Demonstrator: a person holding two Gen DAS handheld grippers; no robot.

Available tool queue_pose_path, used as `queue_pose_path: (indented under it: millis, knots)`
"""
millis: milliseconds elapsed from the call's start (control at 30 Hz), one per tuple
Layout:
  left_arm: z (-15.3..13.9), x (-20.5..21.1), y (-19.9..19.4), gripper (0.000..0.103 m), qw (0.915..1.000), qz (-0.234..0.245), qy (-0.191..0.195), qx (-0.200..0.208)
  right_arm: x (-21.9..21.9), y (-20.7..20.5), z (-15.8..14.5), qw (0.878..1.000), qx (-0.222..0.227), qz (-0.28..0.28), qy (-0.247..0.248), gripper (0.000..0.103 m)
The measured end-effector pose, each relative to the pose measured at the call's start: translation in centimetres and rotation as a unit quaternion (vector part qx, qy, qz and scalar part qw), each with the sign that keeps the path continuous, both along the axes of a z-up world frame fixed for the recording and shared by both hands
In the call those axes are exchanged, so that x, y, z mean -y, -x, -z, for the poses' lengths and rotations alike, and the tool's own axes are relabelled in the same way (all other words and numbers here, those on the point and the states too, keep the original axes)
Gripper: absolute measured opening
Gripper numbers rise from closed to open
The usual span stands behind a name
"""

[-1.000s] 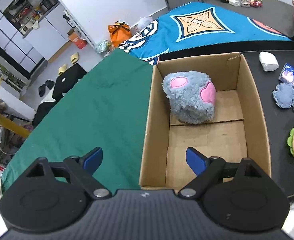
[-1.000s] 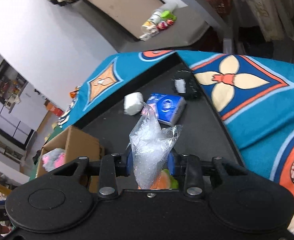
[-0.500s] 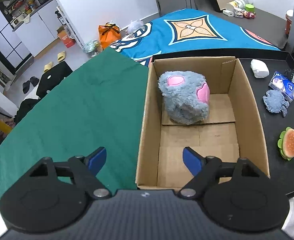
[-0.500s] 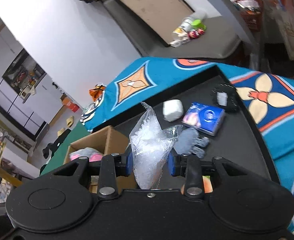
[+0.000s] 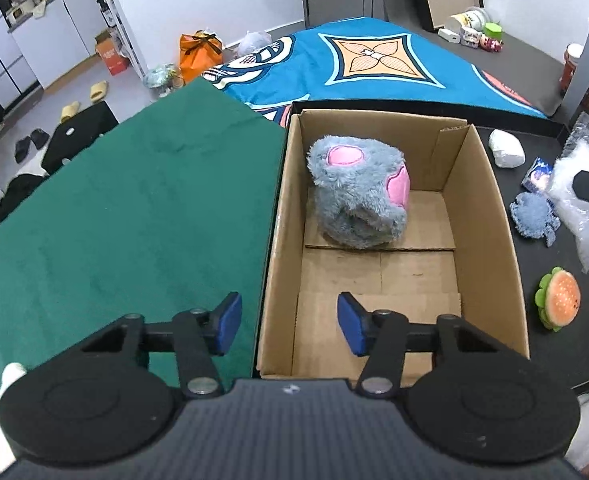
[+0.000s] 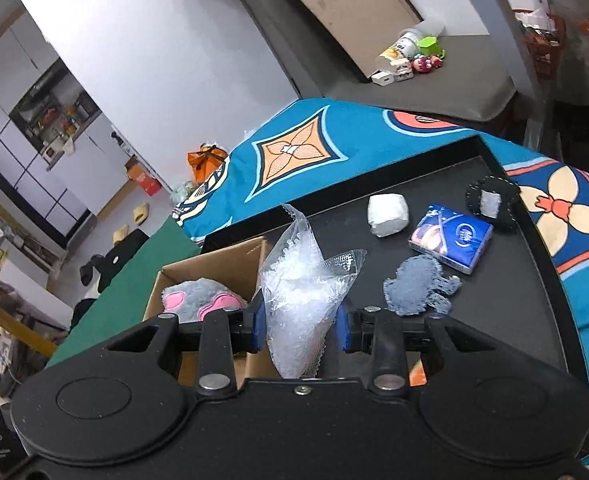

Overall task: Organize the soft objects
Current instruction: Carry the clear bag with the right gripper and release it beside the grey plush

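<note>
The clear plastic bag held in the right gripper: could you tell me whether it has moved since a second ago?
Yes. The clear plastic bag, clamped in the right gripper, has travelled from above the black tray toward the brown cardboard box, whose corner now sits just beside it.

Your left gripper (image 5: 289,323) points steeply down. Its two blue pads have just been closing, and they pinch nothing; a gap sits between them. Your right gripper (image 6: 301,327) tips down less and squeezes a clear plastic bag (image 6: 299,300) between its blue pads.
</note>
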State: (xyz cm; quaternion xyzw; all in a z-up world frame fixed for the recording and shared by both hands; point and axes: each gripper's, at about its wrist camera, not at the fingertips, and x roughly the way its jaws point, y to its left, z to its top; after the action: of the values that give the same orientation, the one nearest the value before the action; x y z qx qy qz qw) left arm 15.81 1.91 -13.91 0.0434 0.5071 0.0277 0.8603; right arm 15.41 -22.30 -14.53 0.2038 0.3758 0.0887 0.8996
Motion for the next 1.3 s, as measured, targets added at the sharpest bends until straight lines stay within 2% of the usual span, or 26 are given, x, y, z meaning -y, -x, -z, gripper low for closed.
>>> queue_pose_path:
  millis: [200,433,567,667,700,833,900,1000,1200,1300]
  knots:
    - [0.4,-0.5,-0.1,0.042,0.9999,-0.006,0.011,-0.003,-2.8,-1.0,-1.0,0.999,0.002,-0.021,0.027,0.033]
    - [0.7,-1.4,-0.4,0.038,0.9994,-0.016,0.031,-0.002,-5.7,-2.3,-1.3,0.998,-0.002,-0.040,0.048,0.033]
    - [0.9,-1.7,-0.6,0.033,0.9989,-0.020,0.041,-0.004,-7.1,-3.1,-1.4,0.997,-0.003,-0.048,0.065,0.033]
    - [1.3,-1.9,-0.6,0.027,0.9990,-0.019,0.041,-0.004,-7.9,-3.7,-1.6,0.995,0.000,-0.059,0.076,0.043]
    - [1.4,-2.0,-0.6,0.025,0.9989,-0.019,0.043,-0.004,-8.0,-3.8,-1.8,0.995,0.001,-0.060,0.082,0.051]
    - [1.5,-2.3,-0.8,0.014,0.9986,-0.021,0.049,-0.002,-7.2,-3.2,-2.5,0.994,0.018,-0.054,0.092,0.062]
    - [1.5,-2.3,-0.7,0.010,0.9984,-0.022,0.052,0.000,-6.4,-3.0,-2.5,0.994,0.012,-0.048,0.095,0.062]
    - [1.5,-2.2,-0.5,0.009,0.9985,-0.022,0.050,0.003,-5.3,-3.0,-2.3,0.992,0.001,-0.067,0.106,0.062]
    - [1.3,-2.1,-0.4,0.009,0.9986,-0.021,0.049,0.005,-1.4,-2.9,-2.7,0.991,-0.014,-0.065,0.113,0.062]
    - [1.2,-2.0,-0.3,0.009,0.9988,-0.021,0.043,0.008,0.7,-2.9,-2.2,0.989,-0.029,-0.056,0.132,0.063]
